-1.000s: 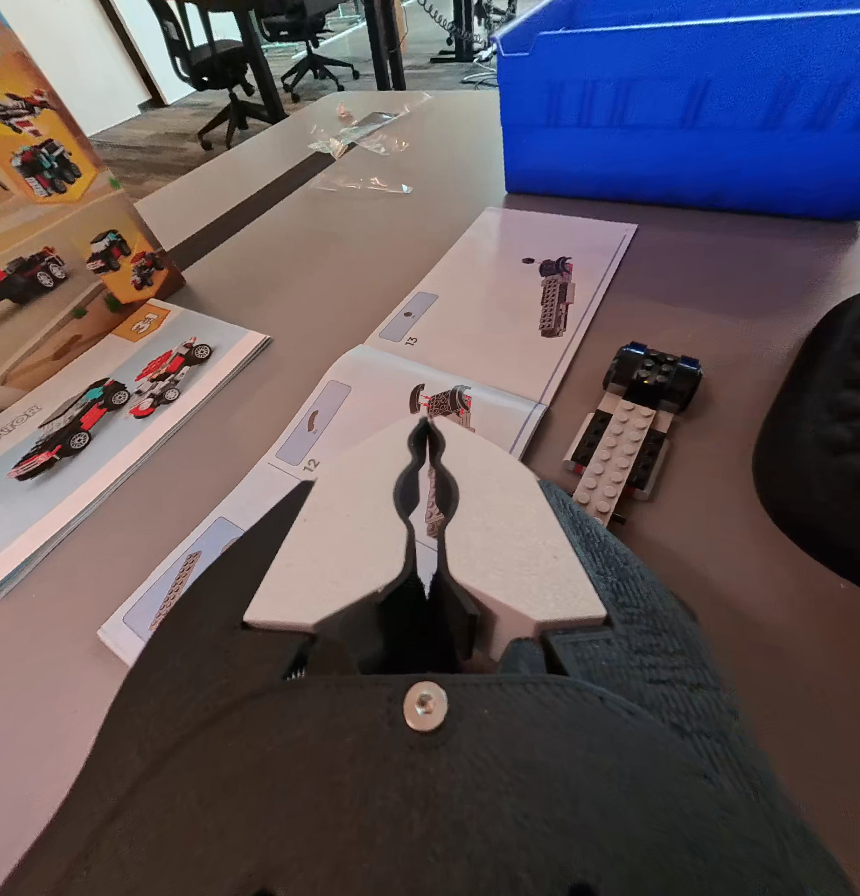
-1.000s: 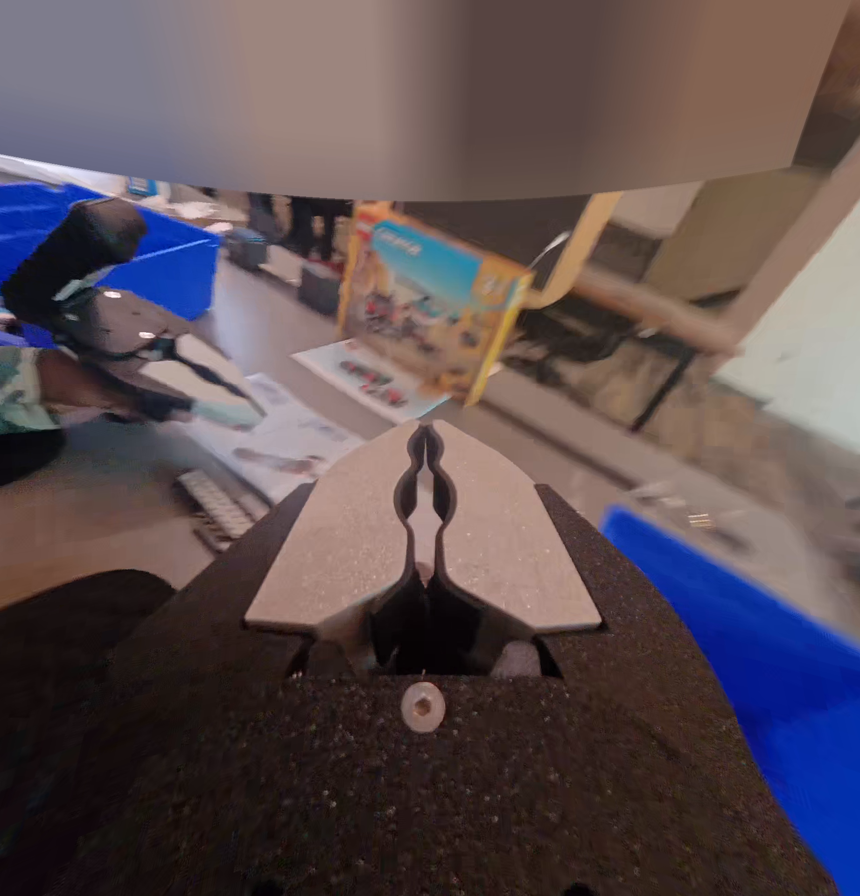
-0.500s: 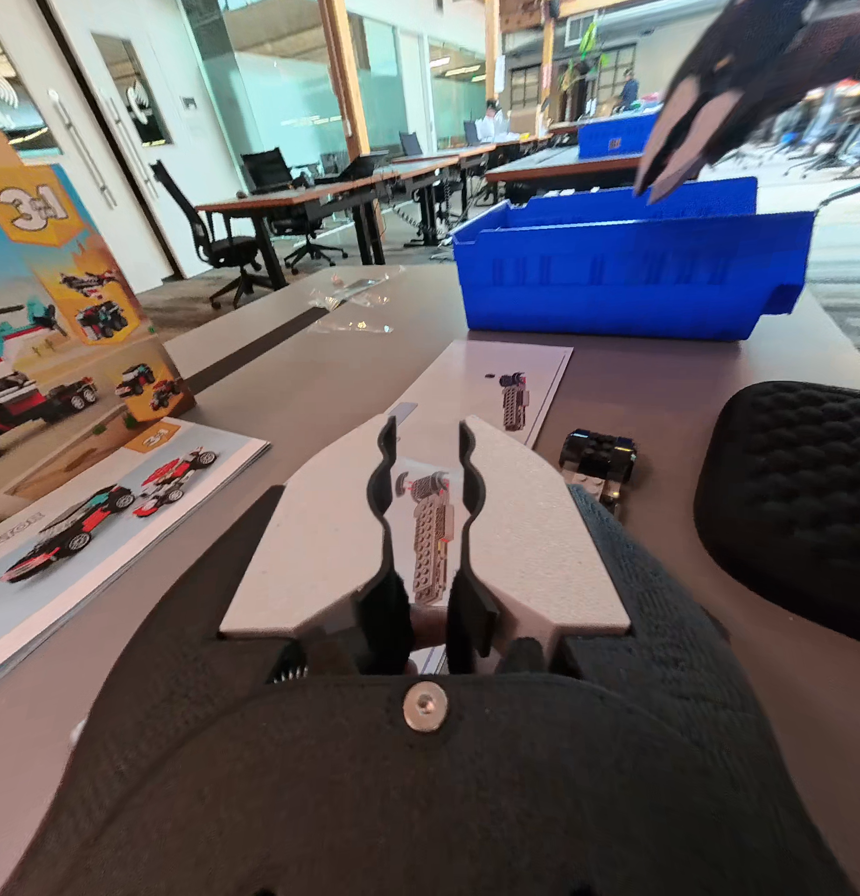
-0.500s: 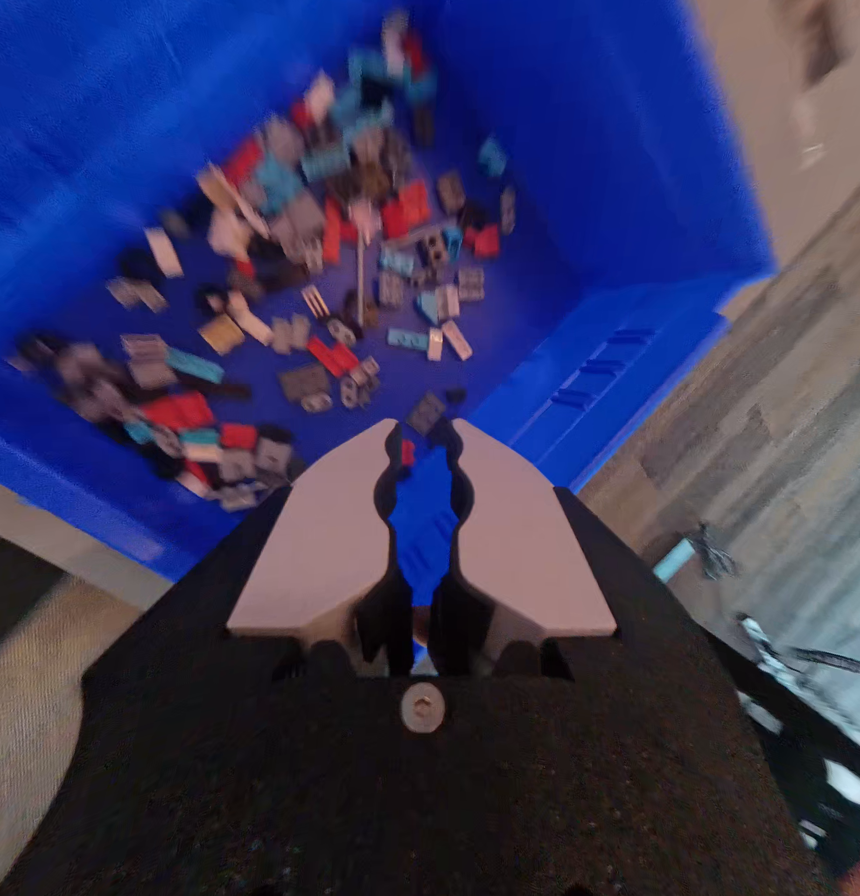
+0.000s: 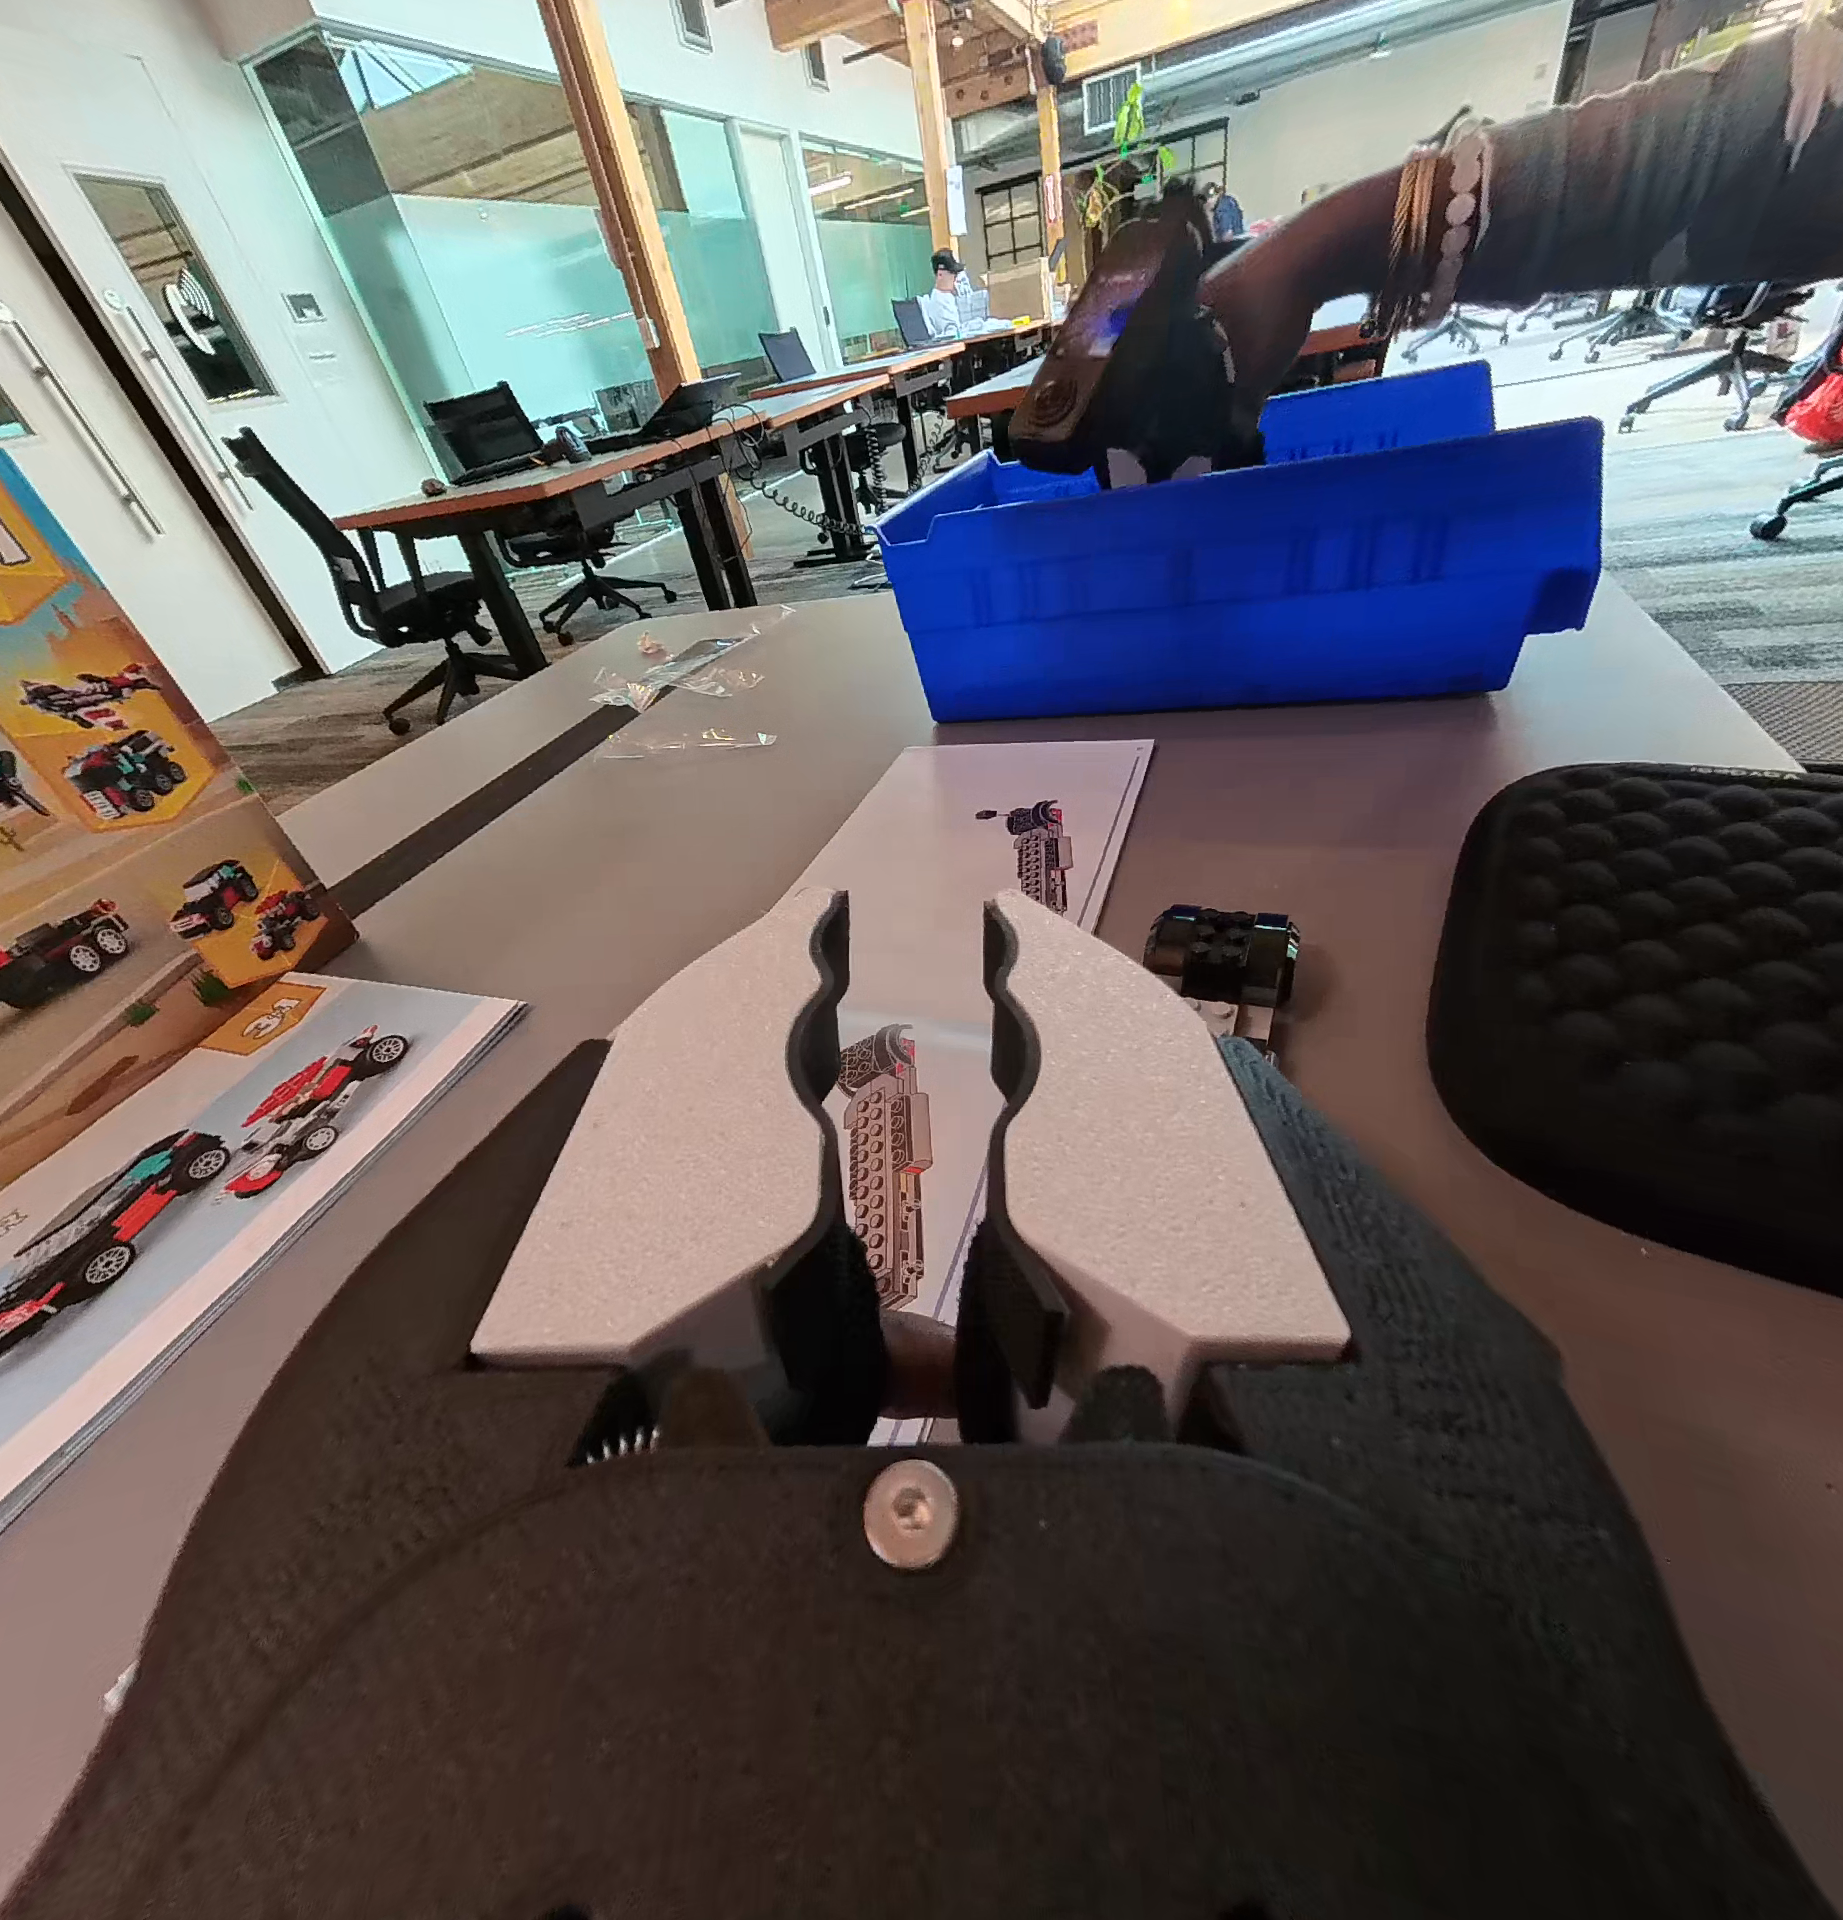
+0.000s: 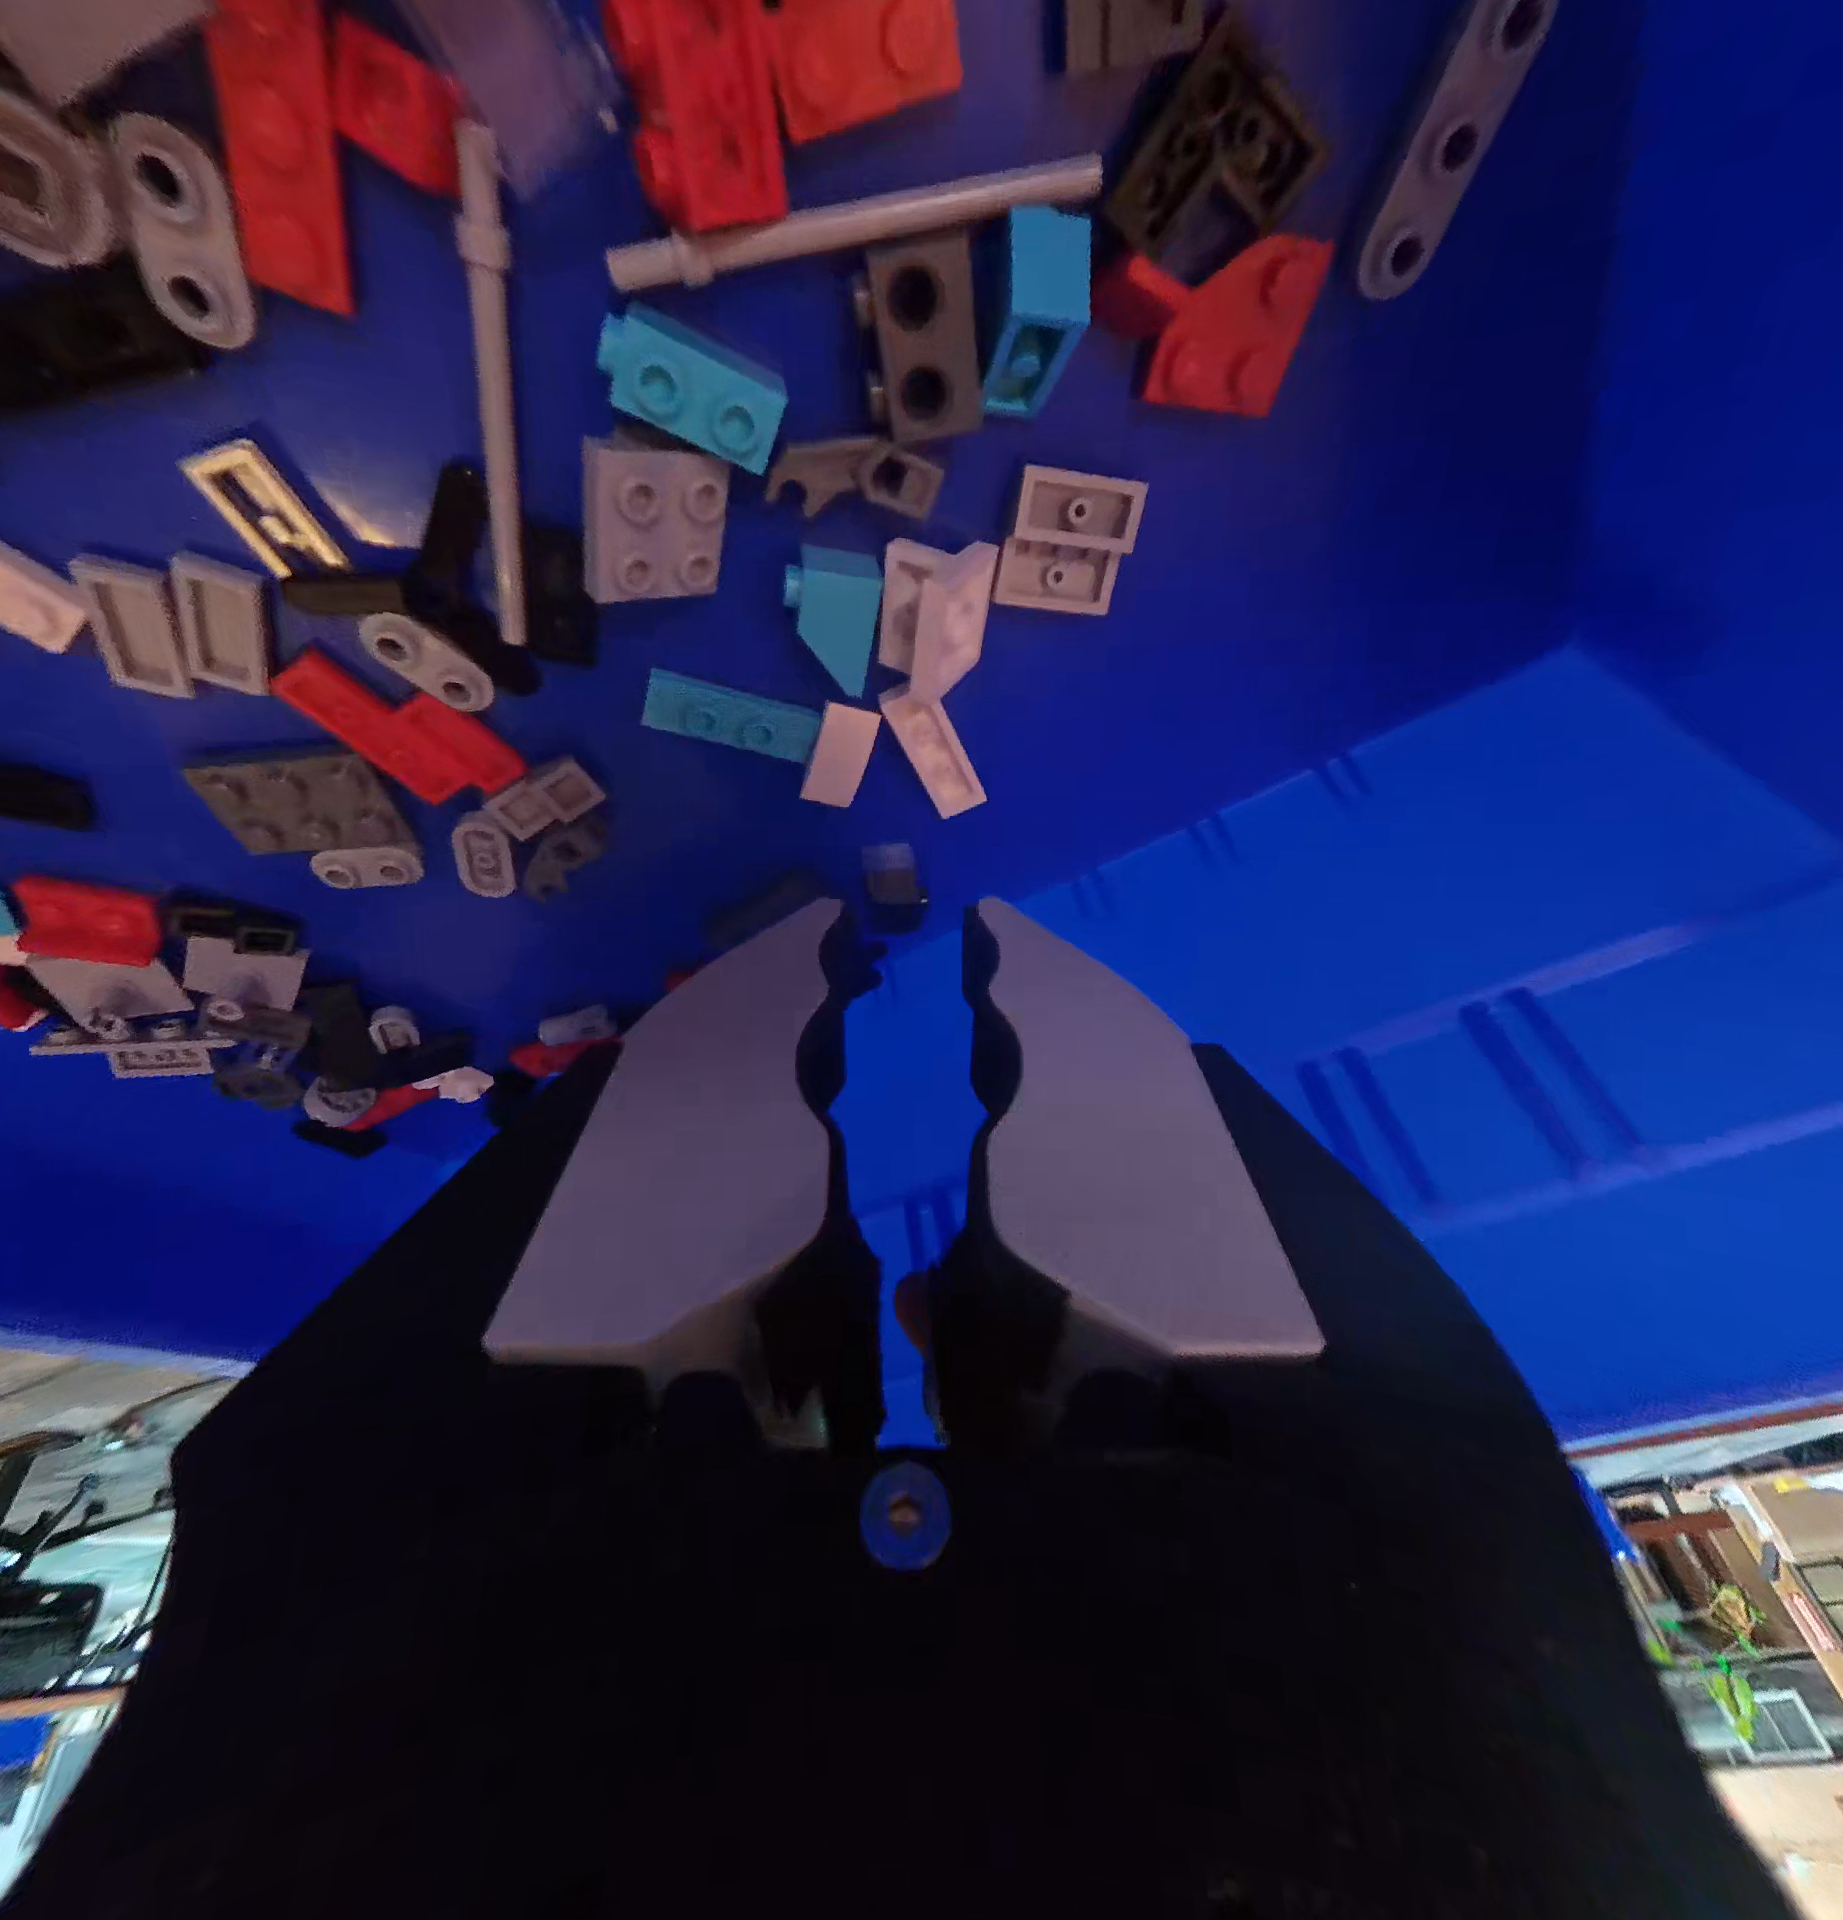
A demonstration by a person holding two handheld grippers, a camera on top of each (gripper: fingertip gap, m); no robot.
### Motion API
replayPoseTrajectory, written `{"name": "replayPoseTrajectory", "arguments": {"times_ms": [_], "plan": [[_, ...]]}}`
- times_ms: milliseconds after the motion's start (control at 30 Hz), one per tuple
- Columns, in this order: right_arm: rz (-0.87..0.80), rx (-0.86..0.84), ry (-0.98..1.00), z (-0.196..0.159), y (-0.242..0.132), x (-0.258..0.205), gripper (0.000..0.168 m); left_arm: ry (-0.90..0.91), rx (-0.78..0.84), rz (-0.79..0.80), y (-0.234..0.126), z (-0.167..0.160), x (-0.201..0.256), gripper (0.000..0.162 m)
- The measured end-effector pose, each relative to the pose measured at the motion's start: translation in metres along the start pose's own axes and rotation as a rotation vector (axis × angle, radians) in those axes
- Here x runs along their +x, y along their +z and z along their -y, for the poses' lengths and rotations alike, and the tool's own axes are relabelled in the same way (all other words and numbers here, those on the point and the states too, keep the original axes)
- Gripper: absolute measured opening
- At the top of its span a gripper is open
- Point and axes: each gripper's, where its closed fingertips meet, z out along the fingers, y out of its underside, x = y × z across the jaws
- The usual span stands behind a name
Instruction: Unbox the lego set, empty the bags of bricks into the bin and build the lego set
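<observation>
Grey tabletop point(image 5: 605, 862) spreads ahead of you, with bare room between the open instruction booklet point(image 5: 958, 862) and the lego box point(image 5: 96, 831) standing at your left edge. Your left gripper point(image 5: 915, 925) hovers over the booklet, jaws parted and empty. The part-built model point(image 5: 1223, 961) lies just right of the page, near the black pad point(image 5: 1675, 997). Your right gripper point(image 6: 901, 914) is down inside the blue bin point(image 6: 1519, 935), jaws apart, holding nothing; a small dark brick point(image 6: 889, 871) sits just beyond its tips, close to the bin's wall, with loose bricks point(image 6: 668, 520) scattered across the floor beyond.
</observation>
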Motion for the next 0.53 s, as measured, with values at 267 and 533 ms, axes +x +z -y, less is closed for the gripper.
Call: {"name": "replayPoseTrajectory", "arguments": {"times_ms": [267,533], "plan": [[-0.254,0.321,-0.023,0.027,-0.050,0.005,0.012,-0.088,0.027,0.044,0.002,0.011,-0.003,0.026],[-0.713,1.615,-0.329,0.138,-0.279,-0.139,0.012,-0.759,0.386,-0.305,0.041,0.100,0.046,0.034]]}}
